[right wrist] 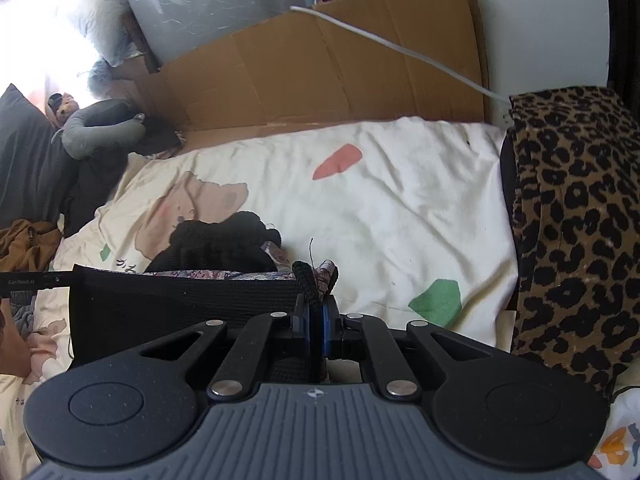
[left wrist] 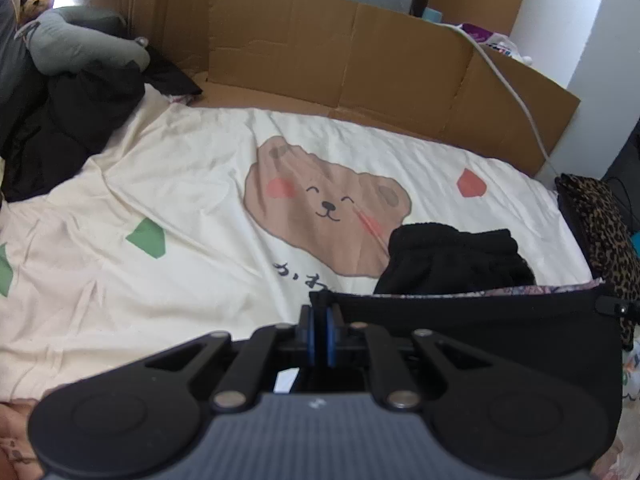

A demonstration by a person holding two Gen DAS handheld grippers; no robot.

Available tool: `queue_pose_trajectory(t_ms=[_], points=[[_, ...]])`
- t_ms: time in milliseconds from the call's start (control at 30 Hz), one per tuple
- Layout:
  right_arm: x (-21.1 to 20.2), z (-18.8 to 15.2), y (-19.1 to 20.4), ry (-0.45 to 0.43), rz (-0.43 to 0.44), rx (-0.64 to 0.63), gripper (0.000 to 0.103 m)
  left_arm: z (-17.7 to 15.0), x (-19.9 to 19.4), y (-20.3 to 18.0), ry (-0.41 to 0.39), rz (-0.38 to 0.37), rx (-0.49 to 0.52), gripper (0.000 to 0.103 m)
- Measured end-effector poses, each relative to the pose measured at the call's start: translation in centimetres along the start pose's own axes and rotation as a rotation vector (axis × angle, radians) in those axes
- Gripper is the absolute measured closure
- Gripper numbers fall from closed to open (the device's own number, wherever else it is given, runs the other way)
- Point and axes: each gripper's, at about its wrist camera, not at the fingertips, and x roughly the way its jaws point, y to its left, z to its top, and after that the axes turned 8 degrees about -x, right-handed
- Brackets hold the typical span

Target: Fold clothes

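Left gripper [left wrist: 320, 320]: pads pressed together on the left end of the waistband [left wrist: 472, 316] — clamped on the garment's black elastic edge.
Right gripper [right wrist: 316, 320]: pads likewise together, pinching the waistband's right end [right wrist: 308, 280], with a bit of patterned fabric bunched above the pinch.
Waistband: stretched taut between the two grippers, long axis running left to right, level and lifted off the bed; each arm holds its own end, neither nearer.
Garment body [left wrist: 452, 260]: the black cloth lies bunched on the duvet [left wrist: 180, 184] just beyond the band, so it lies forward of both grippers, nearer the right one.
Pose: both grippers point forward and slightly down over the bed, roughly side by side.
Next move, as I judge it: carry the band forward and away to draw the bunch out flat — the cloth must trail straight behind the band.
Far: cardboard [left wrist: 360, 56] along the wall; leopard cloth [right wrist: 576, 220] at the right.
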Motion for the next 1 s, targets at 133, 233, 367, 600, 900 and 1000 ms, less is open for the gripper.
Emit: queue_pose_trajectory(t_ms=[133,233,367,600,900,1000], points=[[-0.4,0.5,-0.1,-0.012,-0.006,0.004,0.099,0.6,-1.0,-0.1,-0.021,-0.013,-0.001,0.097],[-0.7,1.0,-0.2,-0.021,-0.013,0.007,0.099,1.4,-1.3,-0.5,-0.032,-0.025,0.01,0.097],[-0.7,1.7,-0.4,-0.027,-0.023,0.012,0.099,2.8,-0.5,-0.9,-0.024,-0.034,0.029,0.097],[0.6,3.5,-0.9,-0.015,-0.037,0.032,0.099,4.9,1.6,-1.0,-0.01,-0.039,0.039,0.097],[4.0,4.9,-2.7,0.039,-0.031,0.107,0.099,6.5,5.3,-0.8,0.035,-0.02,0.025,0.097],[4.8,5.2,-2.8,0.048,-0.036,0.102,0.099,6.7,6.4,-0.4,0.048,-0.022,0.012,0.097]])
